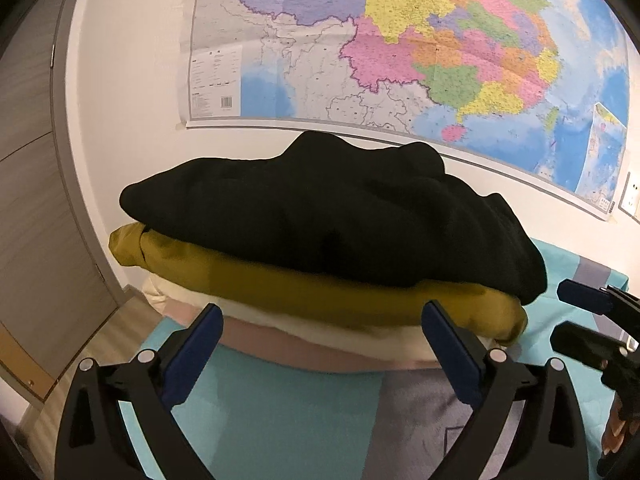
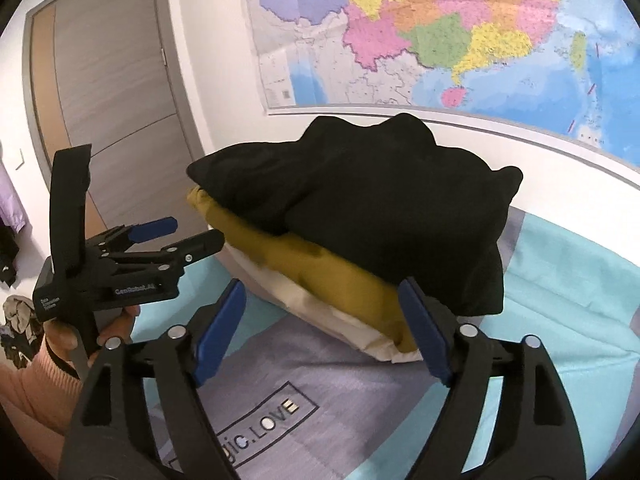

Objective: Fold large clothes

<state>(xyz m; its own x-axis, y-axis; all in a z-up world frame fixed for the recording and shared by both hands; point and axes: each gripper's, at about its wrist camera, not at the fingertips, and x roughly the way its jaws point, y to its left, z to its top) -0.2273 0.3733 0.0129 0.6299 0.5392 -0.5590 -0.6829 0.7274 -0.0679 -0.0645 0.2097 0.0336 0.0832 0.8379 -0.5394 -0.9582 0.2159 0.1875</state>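
A stack of folded clothes lies on the bed against the wall. A black garment (image 1: 332,216) is on top, over a mustard-yellow one (image 1: 320,292), a cream one (image 1: 288,326) and a pinkish one (image 1: 312,350). The stack also shows in the right wrist view, with the black garment (image 2: 380,204) over the mustard one (image 2: 320,276). My left gripper (image 1: 322,320) is open and empty, just in front of the stack's lower layers. My right gripper (image 2: 322,292) is open and empty at the stack's near right corner. Each gripper shows in the other's view: the right (image 1: 576,312) and the left (image 2: 192,236).
The bed has a teal and grey sheet (image 2: 560,300) with printed letters (image 2: 264,424). A large colourful map (image 1: 400,48) hangs on the white wall behind the stack. A grey door (image 2: 112,80) stands to the left. Dark clothes (image 2: 12,240) lie at the far left.
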